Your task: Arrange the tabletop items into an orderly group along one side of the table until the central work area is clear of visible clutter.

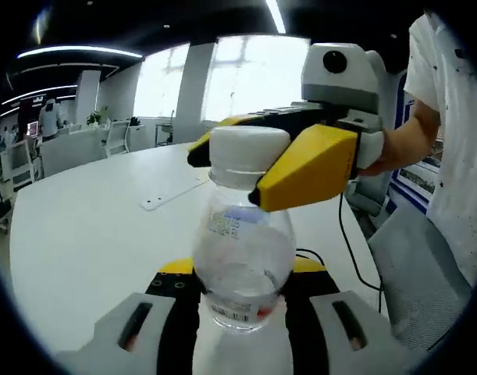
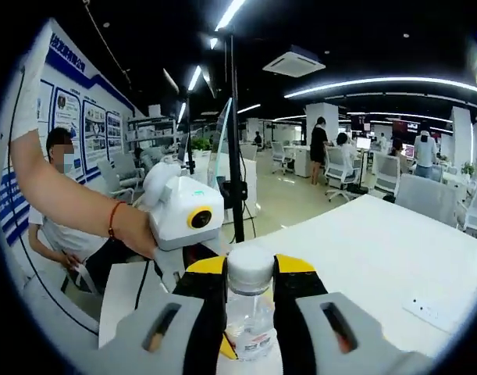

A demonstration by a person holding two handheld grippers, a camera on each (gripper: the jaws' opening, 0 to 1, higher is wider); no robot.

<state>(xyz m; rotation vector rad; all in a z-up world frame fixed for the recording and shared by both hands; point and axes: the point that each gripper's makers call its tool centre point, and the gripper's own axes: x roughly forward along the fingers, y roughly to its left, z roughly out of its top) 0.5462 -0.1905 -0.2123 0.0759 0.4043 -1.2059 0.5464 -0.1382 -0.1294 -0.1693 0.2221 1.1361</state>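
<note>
A clear bottle (image 1: 242,266) stands upright on the white surface (image 1: 90,234). The left gripper (image 1: 240,301) fingers clench its lower body; the right gripper (image 1: 250,168) fingers grasp its white cap (image 1: 248,148).

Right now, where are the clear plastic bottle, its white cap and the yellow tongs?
clear plastic bottle (image 1: 242,269), left gripper view, belly.
white cap (image 1: 248,152), left gripper view, side.
right yellow tongs (image 1: 246,160), left gripper view, between tips.
</note>
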